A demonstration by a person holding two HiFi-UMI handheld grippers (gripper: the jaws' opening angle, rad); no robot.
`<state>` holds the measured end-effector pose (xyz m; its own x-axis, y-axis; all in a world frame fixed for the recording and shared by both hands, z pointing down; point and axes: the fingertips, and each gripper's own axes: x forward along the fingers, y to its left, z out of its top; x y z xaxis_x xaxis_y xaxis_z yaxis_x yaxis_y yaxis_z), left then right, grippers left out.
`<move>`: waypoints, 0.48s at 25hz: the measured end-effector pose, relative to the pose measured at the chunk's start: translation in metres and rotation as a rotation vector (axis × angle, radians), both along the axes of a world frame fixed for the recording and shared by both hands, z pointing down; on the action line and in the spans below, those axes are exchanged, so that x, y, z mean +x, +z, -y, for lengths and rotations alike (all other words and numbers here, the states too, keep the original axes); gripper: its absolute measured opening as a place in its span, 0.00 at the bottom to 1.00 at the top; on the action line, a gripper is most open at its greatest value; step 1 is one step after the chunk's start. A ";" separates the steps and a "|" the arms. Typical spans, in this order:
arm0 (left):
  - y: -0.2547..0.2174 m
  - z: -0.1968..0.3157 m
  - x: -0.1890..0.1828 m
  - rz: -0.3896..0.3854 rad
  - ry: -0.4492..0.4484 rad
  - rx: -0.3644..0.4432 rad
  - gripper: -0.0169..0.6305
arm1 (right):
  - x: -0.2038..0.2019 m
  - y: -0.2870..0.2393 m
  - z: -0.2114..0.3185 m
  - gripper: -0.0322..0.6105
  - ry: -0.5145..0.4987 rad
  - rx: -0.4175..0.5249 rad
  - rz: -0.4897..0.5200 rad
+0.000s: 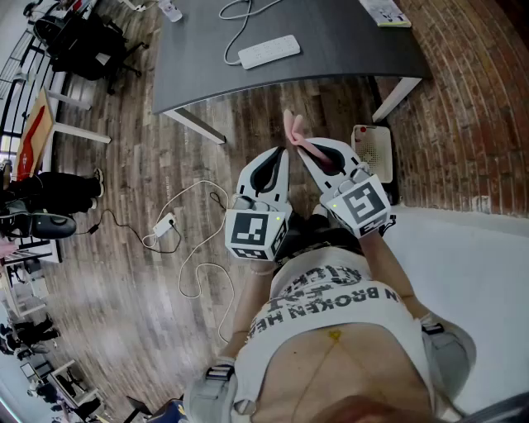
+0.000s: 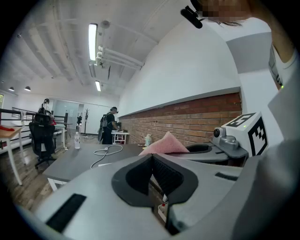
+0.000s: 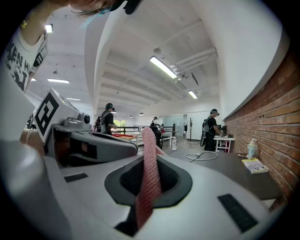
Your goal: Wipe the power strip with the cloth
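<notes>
Right hand-held gripper pinches the pink cloth; left hand-held gripper is clenched, empty, just beside it. Power strip lies on the desk, well ahead.

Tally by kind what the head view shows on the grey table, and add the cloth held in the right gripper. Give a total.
Power strip: 1
Bottle: 1
Booklet: 1
Pink cloth: 1
Total: 4
</notes>
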<state>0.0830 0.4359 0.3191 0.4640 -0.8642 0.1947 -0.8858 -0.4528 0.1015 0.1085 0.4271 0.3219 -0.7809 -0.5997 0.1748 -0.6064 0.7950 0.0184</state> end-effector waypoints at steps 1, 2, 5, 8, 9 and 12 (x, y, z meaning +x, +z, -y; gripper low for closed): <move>0.000 0.001 0.004 0.000 0.002 0.001 0.04 | 0.004 0.000 0.001 0.08 -0.001 0.000 0.008; 0.001 0.001 0.008 0.000 0.003 0.001 0.04 | 0.007 0.000 0.002 0.07 -0.001 -0.001 0.017; 0.003 0.004 0.018 0.000 0.008 -0.001 0.04 | 0.018 -0.001 0.005 0.08 0.007 -0.002 0.048; 0.007 0.007 0.024 0.005 0.006 -0.009 0.04 | 0.029 0.000 0.010 0.08 0.015 0.009 0.051; 0.009 0.009 0.026 0.006 0.004 -0.012 0.04 | 0.032 0.000 0.011 0.08 0.016 0.009 0.055; 0.015 0.019 0.032 0.005 0.003 -0.021 0.04 | 0.043 0.004 0.020 0.08 0.020 0.001 0.069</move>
